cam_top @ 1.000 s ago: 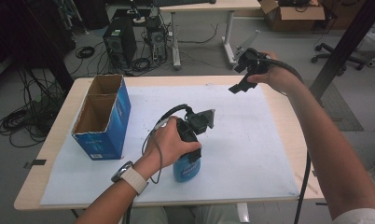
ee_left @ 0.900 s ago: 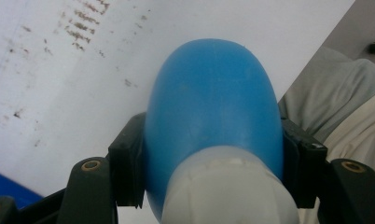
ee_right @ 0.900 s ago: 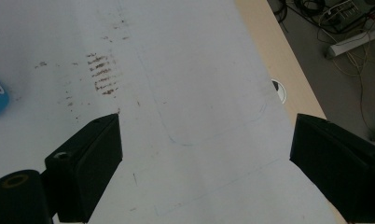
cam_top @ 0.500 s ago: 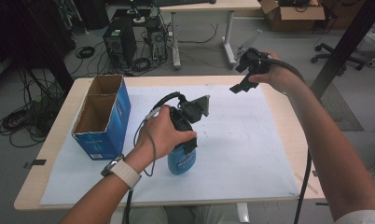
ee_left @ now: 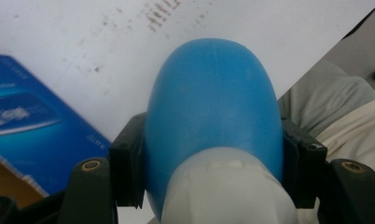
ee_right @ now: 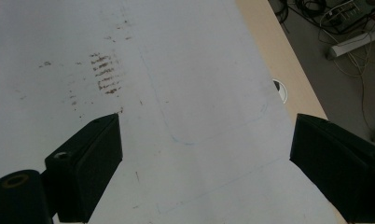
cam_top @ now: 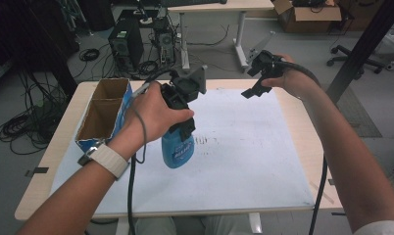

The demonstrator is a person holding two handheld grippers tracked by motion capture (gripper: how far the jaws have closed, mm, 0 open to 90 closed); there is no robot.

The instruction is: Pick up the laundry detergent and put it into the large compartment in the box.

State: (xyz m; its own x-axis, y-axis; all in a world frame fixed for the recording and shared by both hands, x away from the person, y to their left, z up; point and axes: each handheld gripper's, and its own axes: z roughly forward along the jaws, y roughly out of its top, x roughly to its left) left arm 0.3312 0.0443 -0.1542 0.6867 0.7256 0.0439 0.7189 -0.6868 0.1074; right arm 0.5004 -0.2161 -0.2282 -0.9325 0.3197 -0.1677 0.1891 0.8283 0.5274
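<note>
The blue bottle (ee_left: 213, 112) is squeezed between the jaws of the left hand-held gripper (cam_top: 184, 128); its white cap is seen in the left gripper view. It has been lifted off the worktop (cam_top: 283, 98) beside the box (cam_top: 104, 115). The right hand-held gripper (ee_right: 204, 154) is held wide apart, with nothing in it.

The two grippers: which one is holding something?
The left gripper: its fingers clamp the blue bottle. The right gripper is open, holding nothing.
</note>
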